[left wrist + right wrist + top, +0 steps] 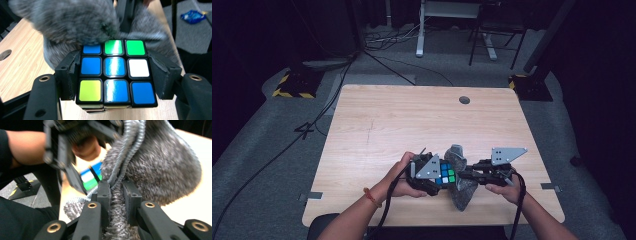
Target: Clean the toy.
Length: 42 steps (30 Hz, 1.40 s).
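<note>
A Rubik's cube (115,72) with blue, green, white and yellow-green tiles sits clamped between the pads of my left gripper (115,75). From above, the cube (446,173) shows near the table's front edge, held by the left gripper (435,176). A grey fluffy cloth (160,162) is pinched between the pads of my right gripper (116,195). The cloth (458,156) presses against the cube's far side; in the left gripper view the cloth (75,20) covers the cube's top edge. The right gripper (467,176) faces the left one across the cube.
The wooden table (412,120) has a round cable hole (464,100) at the far right. Cables and a yellow-black striped base (294,85) lie on the grey floor beyond. A blue wrapper (193,16) lies on the floor.
</note>
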Each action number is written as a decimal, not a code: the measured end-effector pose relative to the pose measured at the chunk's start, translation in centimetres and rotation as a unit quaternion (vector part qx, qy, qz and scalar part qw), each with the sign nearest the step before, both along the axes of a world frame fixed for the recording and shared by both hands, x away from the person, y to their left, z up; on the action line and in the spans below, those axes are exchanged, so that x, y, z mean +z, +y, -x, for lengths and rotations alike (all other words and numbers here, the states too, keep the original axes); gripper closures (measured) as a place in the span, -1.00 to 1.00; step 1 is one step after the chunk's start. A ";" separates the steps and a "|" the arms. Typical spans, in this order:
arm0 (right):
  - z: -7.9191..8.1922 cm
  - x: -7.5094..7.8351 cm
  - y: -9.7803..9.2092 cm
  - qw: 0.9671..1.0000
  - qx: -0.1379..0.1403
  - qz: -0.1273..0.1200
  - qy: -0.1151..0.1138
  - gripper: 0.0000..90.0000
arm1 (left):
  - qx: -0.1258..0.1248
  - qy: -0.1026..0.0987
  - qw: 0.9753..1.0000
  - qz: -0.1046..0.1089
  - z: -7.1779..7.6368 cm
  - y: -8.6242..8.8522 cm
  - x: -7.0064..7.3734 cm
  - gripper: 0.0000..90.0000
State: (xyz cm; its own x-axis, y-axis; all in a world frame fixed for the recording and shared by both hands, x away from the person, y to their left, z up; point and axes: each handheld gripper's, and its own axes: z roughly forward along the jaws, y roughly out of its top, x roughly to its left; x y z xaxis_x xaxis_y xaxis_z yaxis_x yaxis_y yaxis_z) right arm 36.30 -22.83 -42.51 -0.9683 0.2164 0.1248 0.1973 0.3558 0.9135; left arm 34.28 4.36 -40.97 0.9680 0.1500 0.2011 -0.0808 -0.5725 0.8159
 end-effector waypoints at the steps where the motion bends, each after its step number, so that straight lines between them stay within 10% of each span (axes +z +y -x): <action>1: -0.1 -0.2 0.0 1.000 0.000 0.005 0.003 0.75 | 0.000 -0.001 1.000 0.009 -0.1 0.3 0.3 -0.25; 5: -0.5 -1.3 0.4 0.999 0.006 0.028 0.016 0.75 | 0.008 -0.003 1.000 0.021 -0.3 1.0 0.8 -0.25; 16: 0.4 0.0 0.3 1.000 0.007 -0.009 -0.013 0.74 | -0.014 -0.005 1.000 -0.023 0.1 -0.3 -0.2 -0.25; 23: 0.3 -0.6 0.8 0.998 -0.007 0.057 -0.020 0.74 | 0.006 -0.007 1.000 0.003 -0.3 0.4 0.8 -0.25; 27: 0.1 -0.3 0.5 0.998 -0.003 0.052 -0.021 0.74 | 0.028 -0.011 1.000 0.000 -0.8 1.0 0.8 -0.25; 42: -2.4 -0.5 -3.0 0.988 -0.115 0.089 -0.042 0.74 | 0.066 0.002 0.996 -0.067 -3.2 2.1 -1.6 -0.25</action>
State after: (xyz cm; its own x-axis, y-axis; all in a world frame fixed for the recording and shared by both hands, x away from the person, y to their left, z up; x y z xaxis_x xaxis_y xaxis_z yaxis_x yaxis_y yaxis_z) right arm 38.72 -25.85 -43.03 -0.8960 0.4439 -0.0137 0.2183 0.4671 0.8568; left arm 37.53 6.44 -42.61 0.9429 0.2475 0.2230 0.0055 -0.6809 0.7324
